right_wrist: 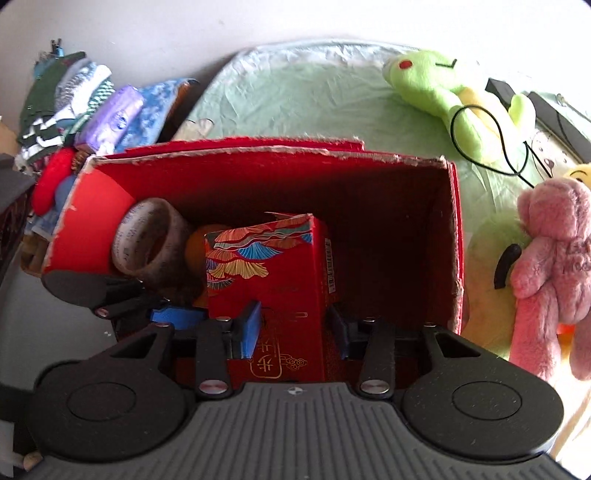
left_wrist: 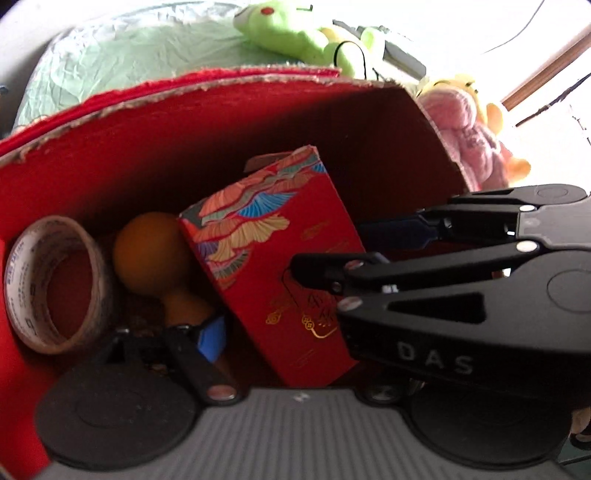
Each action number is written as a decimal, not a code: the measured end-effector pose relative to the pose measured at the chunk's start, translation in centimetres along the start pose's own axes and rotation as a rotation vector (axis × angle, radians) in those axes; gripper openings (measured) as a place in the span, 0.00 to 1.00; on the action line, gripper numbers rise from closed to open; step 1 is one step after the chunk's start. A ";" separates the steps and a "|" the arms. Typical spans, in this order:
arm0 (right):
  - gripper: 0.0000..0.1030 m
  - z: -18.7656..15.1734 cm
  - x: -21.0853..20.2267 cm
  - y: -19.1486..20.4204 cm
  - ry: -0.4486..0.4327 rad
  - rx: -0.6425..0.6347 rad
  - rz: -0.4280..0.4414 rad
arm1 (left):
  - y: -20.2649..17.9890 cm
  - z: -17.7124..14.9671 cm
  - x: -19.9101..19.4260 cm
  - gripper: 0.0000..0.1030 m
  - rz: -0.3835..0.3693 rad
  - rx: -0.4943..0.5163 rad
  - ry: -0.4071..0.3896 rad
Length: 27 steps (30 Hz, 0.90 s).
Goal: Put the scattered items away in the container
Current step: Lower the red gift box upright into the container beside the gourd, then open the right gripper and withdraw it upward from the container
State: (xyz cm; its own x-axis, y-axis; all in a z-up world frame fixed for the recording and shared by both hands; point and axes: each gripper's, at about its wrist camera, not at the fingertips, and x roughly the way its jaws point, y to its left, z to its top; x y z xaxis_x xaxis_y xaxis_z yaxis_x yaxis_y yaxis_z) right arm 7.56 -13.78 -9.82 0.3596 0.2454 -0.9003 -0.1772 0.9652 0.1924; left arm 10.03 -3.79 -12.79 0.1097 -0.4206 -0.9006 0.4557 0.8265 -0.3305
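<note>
A red cardboard container point(left_wrist: 122, 155) point(right_wrist: 406, 206) stands on the bed. Inside it are a tape roll point(left_wrist: 55, 284) point(right_wrist: 151, 240), an orange gourd point(left_wrist: 151, 254) point(right_wrist: 195, 243) and a red patterned box point(left_wrist: 273, 258) point(right_wrist: 273, 273). My right gripper point(right_wrist: 295, 328) reaches into the container with its blue pads on either side of the red box's lower end, close to its sides. It also shows in the left wrist view point(left_wrist: 332, 254), crossing from the right. My left gripper is inside the container: its left finger point(left_wrist: 210, 336) is by the gourd, the right one hidden.
A green plush frog point(right_wrist: 450, 96) point(left_wrist: 295, 33) lies on the green bedsheet point(right_wrist: 295, 99) behind the container. A pink plush toy point(right_wrist: 554, 258) point(left_wrist: 469, 136) and a yellow-green plush point(right_wrist: 491, 266) sit right of it. Folded clothes point(right_wrist: 81, 107) are piled at far left.
</note>
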 end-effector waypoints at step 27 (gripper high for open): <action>0.49 -1.3 -5.8 -4.2 -0.261 0.214 0.114 | -2.6 4.4 3.7 0.84 0.006 0.078 0.099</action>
State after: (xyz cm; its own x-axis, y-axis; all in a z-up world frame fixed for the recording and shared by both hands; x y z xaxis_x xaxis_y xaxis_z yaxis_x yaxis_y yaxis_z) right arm 5.02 -19.40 -5.91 0.5756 0.3405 -0.7434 -0.0434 0.9206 0.3881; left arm 13.17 -9.16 -14.04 0.0268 -0.3736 -0.9272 0.5226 0.7959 -0.3056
